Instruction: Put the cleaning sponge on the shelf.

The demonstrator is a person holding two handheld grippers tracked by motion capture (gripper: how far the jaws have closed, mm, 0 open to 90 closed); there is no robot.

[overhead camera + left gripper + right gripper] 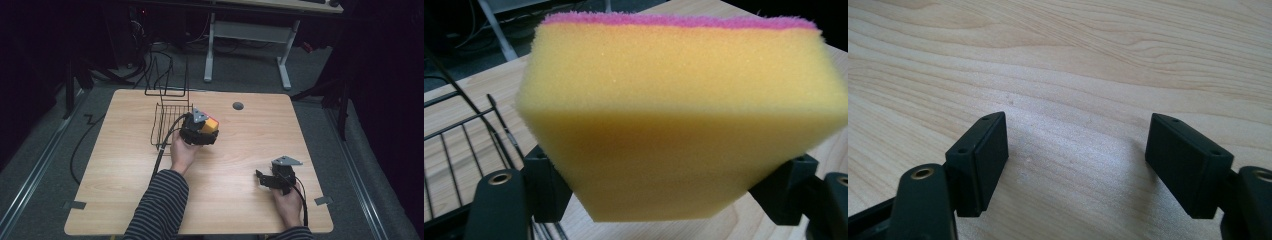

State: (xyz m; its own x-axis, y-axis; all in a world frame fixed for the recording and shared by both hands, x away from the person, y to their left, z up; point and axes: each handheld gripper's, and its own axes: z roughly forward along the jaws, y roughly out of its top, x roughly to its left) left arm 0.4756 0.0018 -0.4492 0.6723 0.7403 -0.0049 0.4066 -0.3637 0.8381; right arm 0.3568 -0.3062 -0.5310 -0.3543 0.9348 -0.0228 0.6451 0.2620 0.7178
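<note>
A yellow sponge (679, 115) with a pink scouring top is squeezed between the jaws of my left gripper (669, 190), which is shut on it. From above, the sponge (212, 124) and left gripper (200, 131) sit just right of a black wire basket (169, 122) near the table's middle. My right gripper (1078, 160) is open, its two black pads apart with bare wood between them. In the high view the right gripper (266, 178) rests low over the table at the front right.
The wire basket has a tall wire handle frame at the table's far edge. A round grey cable grommet (238, 106) sits in the wooden table (125, 190) at the back. Cables trail from both grippers. A white desk frame (285, 65) stands beyond.
</note>
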